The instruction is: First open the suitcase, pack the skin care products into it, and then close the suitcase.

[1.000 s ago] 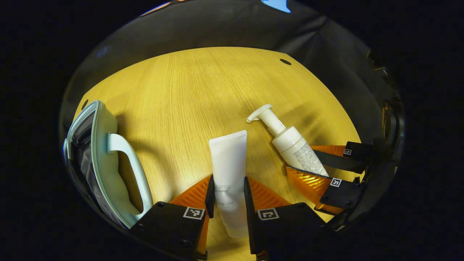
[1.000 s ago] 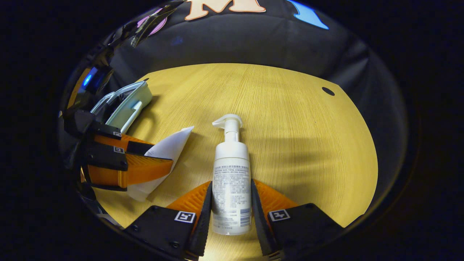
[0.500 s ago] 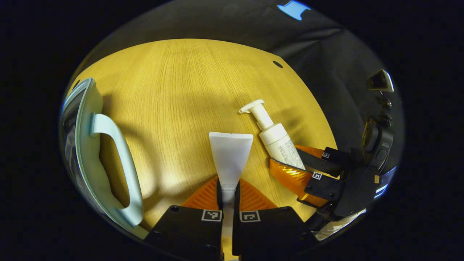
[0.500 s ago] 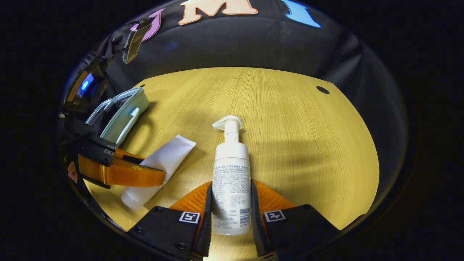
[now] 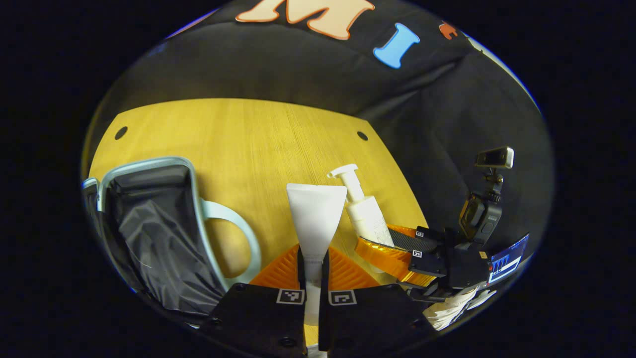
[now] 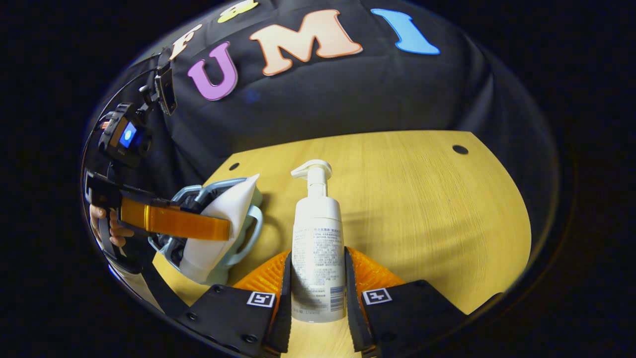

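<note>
- Since a second ago both products have risen off the yellow wooden table (image 6: 422,199).
- The left gripper (image 5: 313,258) pinches the flattened white squeeze tube (image 5: 315,214); the right gripper (image 6: 318,278) clamps the white pump bottle (image 6: 317,238).
- The open pale-blue suitcase (image 5: 164,233) lies at nine o'clock of the tube: best to lower each product well inside its dark lining before releasing.

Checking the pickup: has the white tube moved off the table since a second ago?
Yes. The white tube, clamped in the left gripper, has risen off the table and now overlaps the suitcase.
</note>
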Demonstrator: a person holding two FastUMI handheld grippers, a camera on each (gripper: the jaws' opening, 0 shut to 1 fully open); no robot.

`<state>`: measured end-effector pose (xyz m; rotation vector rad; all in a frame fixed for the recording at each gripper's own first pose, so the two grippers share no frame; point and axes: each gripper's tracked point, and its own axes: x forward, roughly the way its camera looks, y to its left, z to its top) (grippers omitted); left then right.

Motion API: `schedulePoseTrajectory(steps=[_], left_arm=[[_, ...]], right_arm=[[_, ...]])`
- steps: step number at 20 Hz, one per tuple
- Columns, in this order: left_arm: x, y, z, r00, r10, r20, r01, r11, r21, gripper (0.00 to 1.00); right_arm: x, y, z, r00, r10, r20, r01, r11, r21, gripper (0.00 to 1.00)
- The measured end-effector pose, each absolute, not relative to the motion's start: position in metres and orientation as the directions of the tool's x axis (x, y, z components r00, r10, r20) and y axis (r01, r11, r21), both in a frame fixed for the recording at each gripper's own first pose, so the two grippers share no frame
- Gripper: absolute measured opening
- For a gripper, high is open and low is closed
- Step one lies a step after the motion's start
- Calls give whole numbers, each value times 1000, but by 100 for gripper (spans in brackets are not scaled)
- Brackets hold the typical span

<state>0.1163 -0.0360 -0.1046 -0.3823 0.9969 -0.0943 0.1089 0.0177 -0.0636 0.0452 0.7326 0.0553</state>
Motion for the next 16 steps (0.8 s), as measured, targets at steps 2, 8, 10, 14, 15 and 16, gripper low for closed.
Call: schedulePoseTrajectory(steps=[2,8,10,14,15,16], left_arm=[[107,4,-99,573,-194,-797,-139,935,-327,3],[72,49,-169,543,-47,-839,-312,916,-253,3],[82,38,-191,508,-29,-861,-361,900,-243,3],[110,0,-203,465,-27,-885,-428,868,-252,4],[117,-12,-207,456,-23,-890,-435,866,-245,4],[119,-21,-214,446,-13,-895,-440,868,-231,4]], right_arm=[[119,53,-53,748,106,-656,-81,994,69,48],[146,187,-74,695,259,-670,-225,964,139,48],[156,225,-96,663,288,-691,-238,956,171,49],[168,271,-153,583,287,-760,-211,957,199,49],[168,276,-165,566,282,-774,-201,959,202,49],[169,279,-176,555,266,-788,-189,963,193,49]])
